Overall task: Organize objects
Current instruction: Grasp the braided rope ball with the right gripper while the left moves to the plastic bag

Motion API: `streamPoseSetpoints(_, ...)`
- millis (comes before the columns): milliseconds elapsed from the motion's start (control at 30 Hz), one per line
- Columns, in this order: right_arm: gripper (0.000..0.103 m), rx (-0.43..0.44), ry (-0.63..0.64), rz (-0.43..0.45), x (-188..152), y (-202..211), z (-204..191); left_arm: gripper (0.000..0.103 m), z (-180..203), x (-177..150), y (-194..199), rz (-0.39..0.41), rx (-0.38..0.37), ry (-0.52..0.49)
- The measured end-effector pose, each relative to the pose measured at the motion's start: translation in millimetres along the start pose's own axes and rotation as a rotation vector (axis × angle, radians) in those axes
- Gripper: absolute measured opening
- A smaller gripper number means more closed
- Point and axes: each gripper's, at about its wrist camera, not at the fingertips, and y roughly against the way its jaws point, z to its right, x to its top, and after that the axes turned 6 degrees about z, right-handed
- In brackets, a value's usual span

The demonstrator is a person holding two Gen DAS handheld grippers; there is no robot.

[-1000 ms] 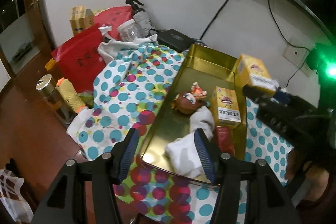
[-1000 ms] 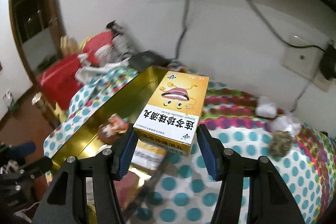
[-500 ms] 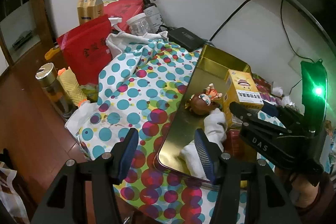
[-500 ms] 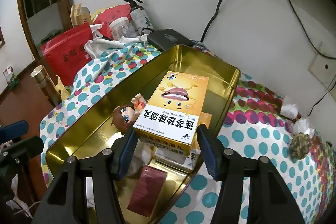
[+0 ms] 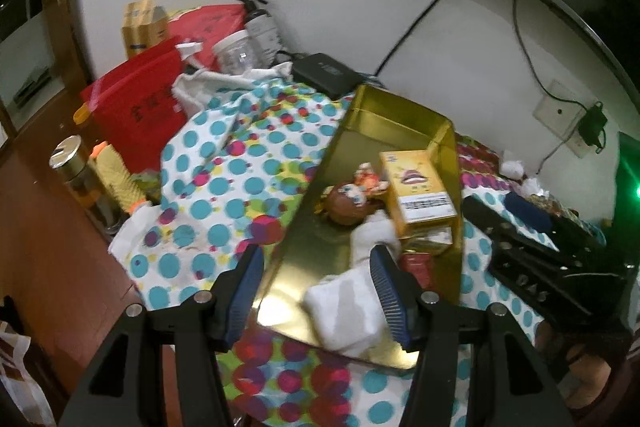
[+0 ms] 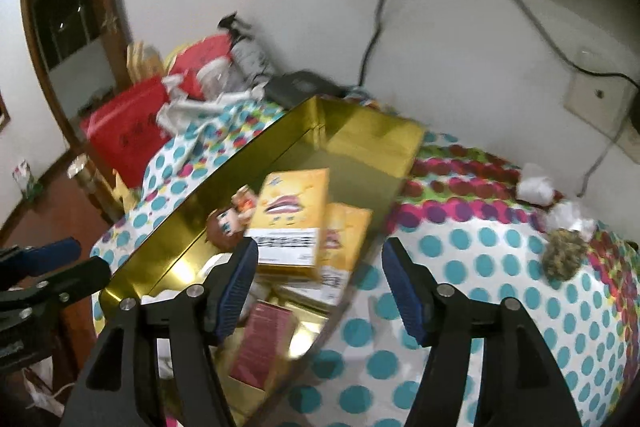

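Yellow box (image 6: 292, 215) left the right tongs (image 6: 316, 287), now in tray (image 6: 168, 251).

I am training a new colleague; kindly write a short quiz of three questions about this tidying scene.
1. True or false: the right gripper holds the yellow box.
2. What does the yellow box rest on inside the gold tray? A) a second yellow box B) the white cloth
3. Fill in: the doll lies to the box's ____ in the left wrist view.

Key: 1 false; 2 A; 3 left.
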Motion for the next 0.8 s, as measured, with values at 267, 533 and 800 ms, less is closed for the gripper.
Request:
streamPoseSetpoints(267,0.066,-0.159,-0.128,0.062,-9.6,32.1,96.2,0.057,65.2,-1.4,-15.2,-0.042,-0.082,-0.098)
streamPoseSetpoints(533,0.067,-0.311,-0.251,0.029,-41.2,24.9,194.8,0.057,136.2,-7.9,-36.8,-0.114,-0.182,-0.178)
streamPoseSetpoints(800,0.067,-0.288,-0.326,0.03,-48.6,2.8,225.7,0.057,179.2,-10.3,-58.2,-0.129,-0.176,-0.255)
